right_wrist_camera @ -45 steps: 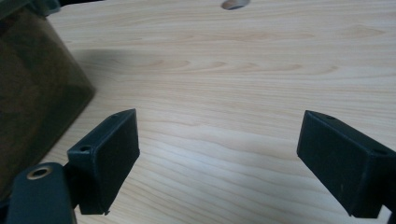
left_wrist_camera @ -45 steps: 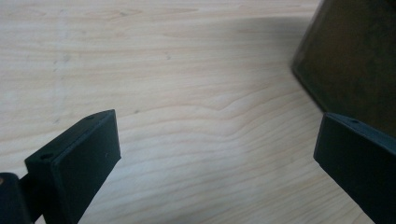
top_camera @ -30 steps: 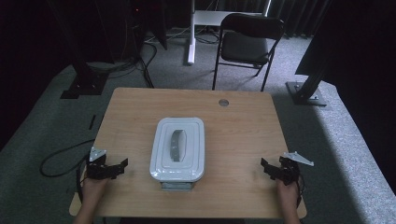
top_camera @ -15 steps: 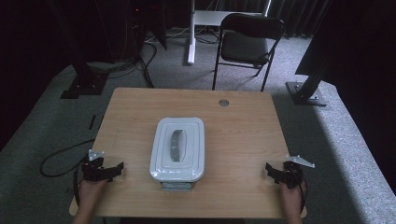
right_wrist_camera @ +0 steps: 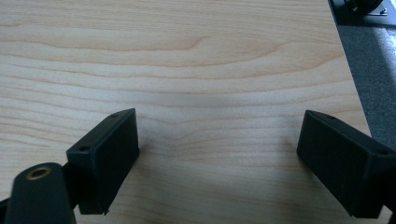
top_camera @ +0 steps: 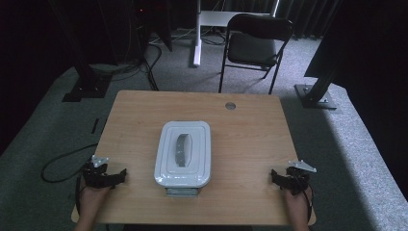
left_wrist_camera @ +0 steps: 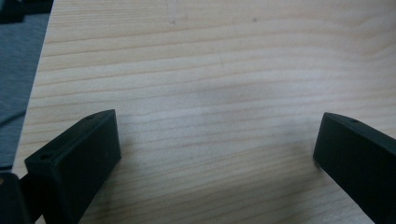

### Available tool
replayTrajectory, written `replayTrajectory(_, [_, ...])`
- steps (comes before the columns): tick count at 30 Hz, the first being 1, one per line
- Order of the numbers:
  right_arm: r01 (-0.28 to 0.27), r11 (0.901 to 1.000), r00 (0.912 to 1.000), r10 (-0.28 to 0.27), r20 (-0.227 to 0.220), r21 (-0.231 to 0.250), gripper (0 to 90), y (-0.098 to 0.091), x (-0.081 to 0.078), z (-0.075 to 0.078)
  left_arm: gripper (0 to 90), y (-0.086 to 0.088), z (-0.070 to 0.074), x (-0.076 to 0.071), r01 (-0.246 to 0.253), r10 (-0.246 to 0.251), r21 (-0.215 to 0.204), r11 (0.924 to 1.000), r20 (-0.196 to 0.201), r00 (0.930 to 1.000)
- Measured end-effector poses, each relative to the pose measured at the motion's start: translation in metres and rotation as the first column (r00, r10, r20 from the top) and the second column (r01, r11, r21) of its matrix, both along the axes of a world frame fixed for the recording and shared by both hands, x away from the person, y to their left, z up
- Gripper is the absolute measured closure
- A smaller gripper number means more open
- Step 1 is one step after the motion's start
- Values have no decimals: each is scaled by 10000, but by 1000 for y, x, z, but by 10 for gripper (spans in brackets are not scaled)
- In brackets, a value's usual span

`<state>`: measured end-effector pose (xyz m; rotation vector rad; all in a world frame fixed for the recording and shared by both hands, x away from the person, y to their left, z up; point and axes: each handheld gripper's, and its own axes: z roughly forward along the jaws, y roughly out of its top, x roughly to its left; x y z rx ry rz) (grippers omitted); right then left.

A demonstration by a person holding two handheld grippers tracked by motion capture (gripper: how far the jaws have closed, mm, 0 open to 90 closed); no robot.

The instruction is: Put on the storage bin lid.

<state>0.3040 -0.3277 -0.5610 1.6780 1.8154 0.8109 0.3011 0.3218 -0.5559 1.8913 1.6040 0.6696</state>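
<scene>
While white lidded box (top_camera: 183,154) with grey handle sits mid-table (top_camera: 250,139), left tool (left_wrist_camera: 217,154), right tool (right_wrist_camera: 219,158) gape wide, empty.

Black grippers (top_camera: 103,177) – grey plates, cables.

dim overall in the high view, soft and slightly grainy. brightest on the wooden table (top_camera: 250,139) and on a pale band of carpet (top_camera: 346,144) at the right; near-black at the far left and far right. mild sheen on the white lidded container (top_camera: 183,155), faint shadow at its near edge. brighter and evenly lit in both gripper views, wood grain sharp farther off, black jaws blurred at the near edge, soft shadows beneath them.
</scene>
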Motion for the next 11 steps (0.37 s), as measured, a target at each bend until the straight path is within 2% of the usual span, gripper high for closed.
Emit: replayTrajectory(11, [-23,10000,10000,23,3,4,121,0,0,0,12,0,0,-2,-186,186,16,9998,-11,9998])
